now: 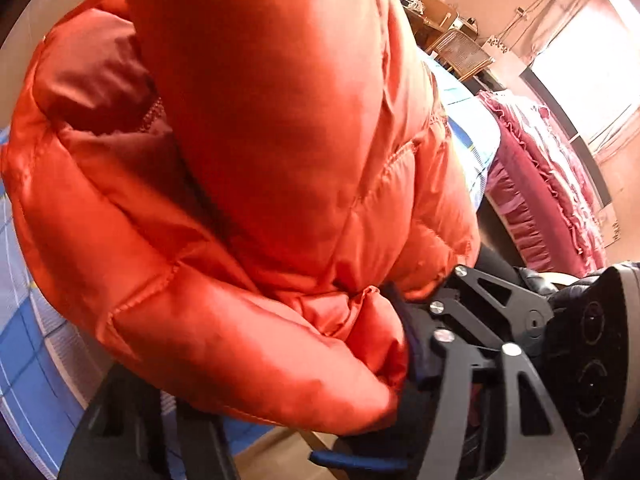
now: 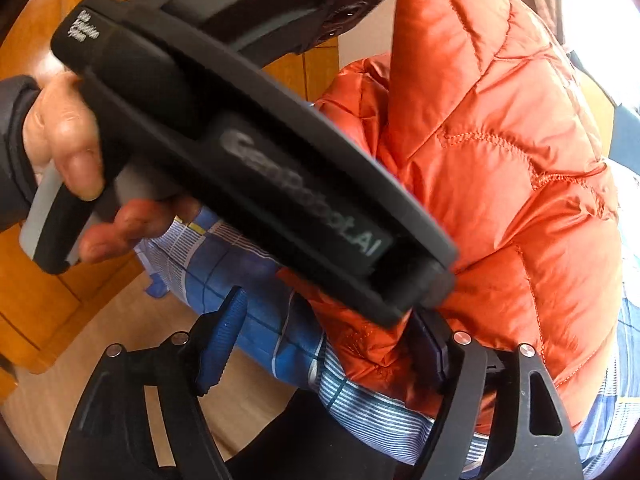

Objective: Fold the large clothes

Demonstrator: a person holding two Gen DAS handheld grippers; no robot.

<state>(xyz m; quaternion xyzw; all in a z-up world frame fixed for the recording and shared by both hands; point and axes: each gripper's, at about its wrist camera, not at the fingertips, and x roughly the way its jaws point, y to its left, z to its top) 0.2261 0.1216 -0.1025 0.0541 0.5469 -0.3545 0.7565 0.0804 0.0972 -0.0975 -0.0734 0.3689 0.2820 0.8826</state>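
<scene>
An orange quilted puffer jacket [image 1: 248, 168] fills the left wrist view, bunched on a blue checked bedsheet [image 1: 24, 344]. My left gripper [image 1: 280, 384] stands wide around the jacket's lower fold; the fabric covers the gap and its left finger, so I cannot tell its grip. In the right wrist view the jacket [image 2: 492, 168] lies on the sheet [image 2: 240, 280]. My right gripper [image 2: 328, 356] is open, its blue left pad [image 2: 224, 344] free over the sheet, its right finger against the jacket's hem. The left gripper's body [image 2: 248, 152], held by a hand, crosses just in front.
A pink ruffled bedcover [image 1: 536, 184] lies to the right of the sheet. A cluttered wooden desk [image 1: 440, 12] and a bright window [image 1: 580, 80] are behind. Wooden cabinet panels [image 2: 36, 312] and floor lie beside the bed edge.
</scene>
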